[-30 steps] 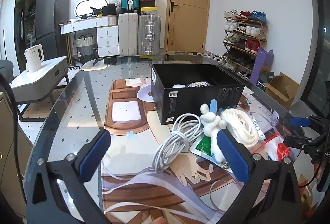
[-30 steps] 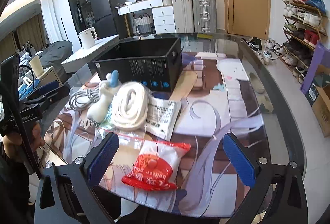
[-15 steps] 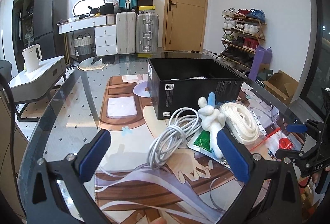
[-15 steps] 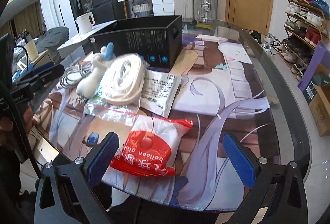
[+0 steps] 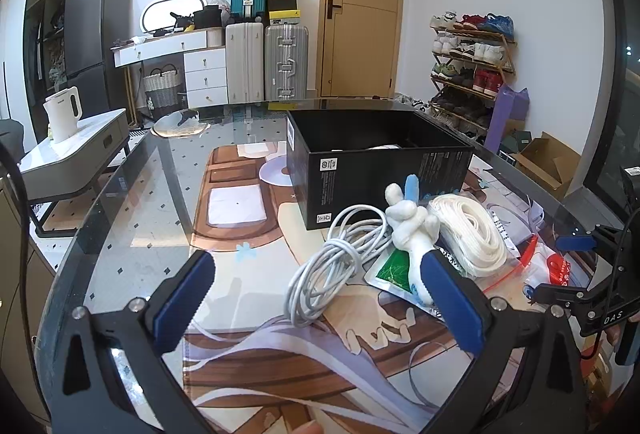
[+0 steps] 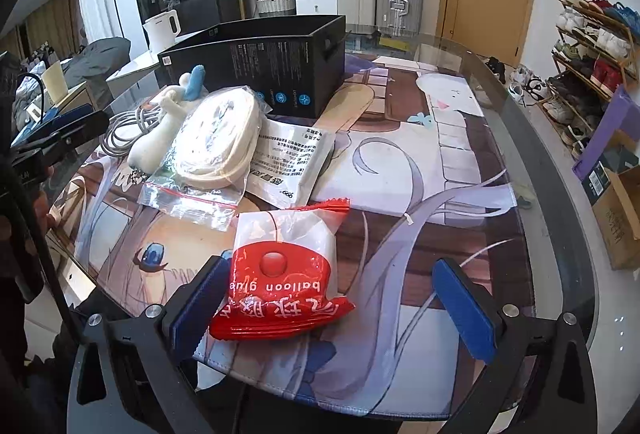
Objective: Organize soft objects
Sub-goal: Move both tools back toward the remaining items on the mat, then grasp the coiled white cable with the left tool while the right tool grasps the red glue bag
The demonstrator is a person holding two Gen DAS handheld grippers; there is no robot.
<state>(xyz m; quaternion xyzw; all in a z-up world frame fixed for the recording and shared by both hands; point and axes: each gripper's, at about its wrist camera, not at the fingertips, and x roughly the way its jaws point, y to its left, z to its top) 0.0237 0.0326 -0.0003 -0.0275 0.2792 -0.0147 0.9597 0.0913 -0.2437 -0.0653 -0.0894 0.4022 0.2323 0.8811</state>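
Red-and-clear plastic balloon-glue bag [image 6: 282, 274] lies flat at desk [image 6: 520, 162] edge, long axis pointing away from me, w/ near end betw my right hand-held gripper [image 6: 334, 308]'s wide-open, empty jaws, so right's nearer; left hand-held gripper [image 5: 316, 304] also open, empty.

wooden door [image 5: 362, 10], suitcases [image 5: 266, 62], shoe rack [image 5: 470, 62], white kettle [image 5: 63, 114]
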